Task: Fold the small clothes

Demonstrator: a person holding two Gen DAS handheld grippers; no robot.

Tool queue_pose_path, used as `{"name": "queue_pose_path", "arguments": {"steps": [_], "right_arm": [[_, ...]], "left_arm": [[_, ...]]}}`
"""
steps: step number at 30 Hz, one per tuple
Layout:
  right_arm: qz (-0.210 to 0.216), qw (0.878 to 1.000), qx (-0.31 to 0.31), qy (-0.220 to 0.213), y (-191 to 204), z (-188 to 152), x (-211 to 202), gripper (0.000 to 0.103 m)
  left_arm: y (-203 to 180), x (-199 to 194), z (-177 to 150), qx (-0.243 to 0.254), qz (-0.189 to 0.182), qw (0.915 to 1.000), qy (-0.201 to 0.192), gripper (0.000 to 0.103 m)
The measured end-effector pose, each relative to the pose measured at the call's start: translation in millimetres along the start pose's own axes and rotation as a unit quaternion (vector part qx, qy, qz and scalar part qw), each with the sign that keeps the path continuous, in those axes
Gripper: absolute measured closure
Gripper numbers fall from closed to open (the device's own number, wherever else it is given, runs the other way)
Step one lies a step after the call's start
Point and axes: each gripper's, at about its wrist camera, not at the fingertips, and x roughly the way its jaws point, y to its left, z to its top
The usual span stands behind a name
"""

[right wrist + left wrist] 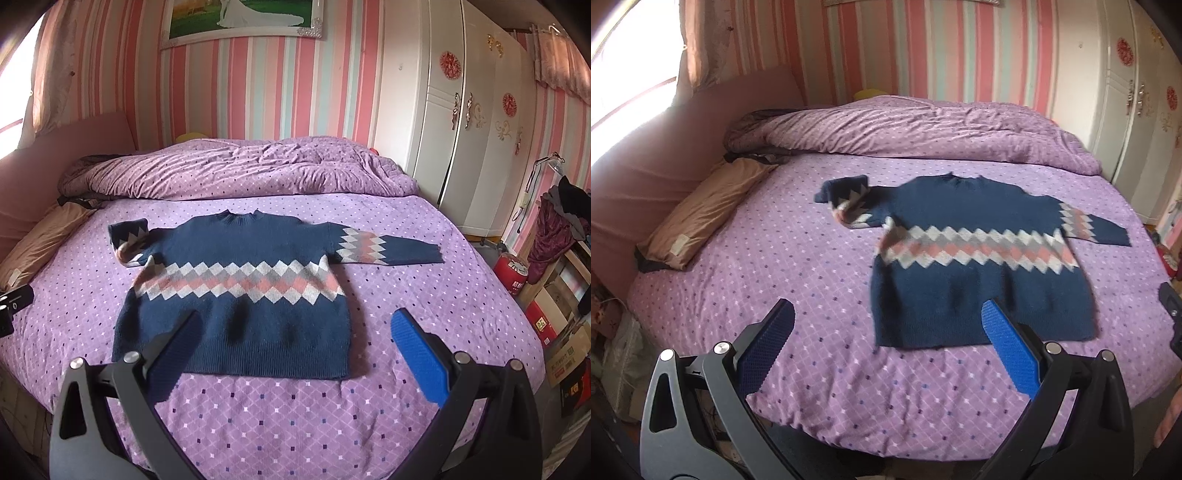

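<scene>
Purple bedsheet with a small diamond print [369, 295] covers a wide bed in a room papered in pink, white and pale-green stripes, and it serves as the folding surface.

Nearest the right-wrist camera, the right gripper [295, 332] hangs above the near edge of the bed with its blue-padded fingers spread wide and nothing between them; its left finger overlaps the sweater's hem in this view, though whether it touches the knit cannot be told. The left gripper [886, 325] is likewise spread and empty, low over the sheet, with its right finger in line with the lower hem.

Just beyond both lies the navy knitted sweater with a band of white, grey and pink diamonds across the chest [240, 295]. It rests flat, neck pointing away toward the far side, hem toward the grippers. Its right-hand sleeve [391, 249] is stretched straight out on the sheet. The left-hand sleeve [129, 240] is crumpled and doubled back near the shoulder, cuff turned up.

Farther off, a rumpled purple quilt [240, 170] is bunched along the far side, a tan pillow [701, 210] sits at the left, and a white wardrobe with red decals [461, 110] stands on the right.

Folding looks barely begun: the body is laid out, but neither sleeve is neatly folded in and the body is unfolded. Still to do, probably: straighten the bunched sleeve, bring both sleeves across, then double the body.
</scene>
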Motion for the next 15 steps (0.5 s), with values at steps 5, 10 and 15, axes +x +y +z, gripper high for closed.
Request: {"name": "queue_pose_path", "arguments": {"steps": [5,10,15], "right_arm": [[0.001,1.000,-0.003,0.005,9.7,13.2,25.4,0.001],[-0.001,1.000,-0.015,0.009,24.2,28.6,55.4,0.001],[-0.002,1.000,-0.020,0.009,39.4,42.4,81.5,0.001]], "left_arm": [[9.9,29.3,16.8,-0.009,0.017,0.9998,-0.001,0.003],[21.8,67.8,39.4,-0.006,0.037,0.9993,-0.002,0.003],[36.5,102.8,62.3,-0.019,0.039,0.9991,0.001,0.003]]}}
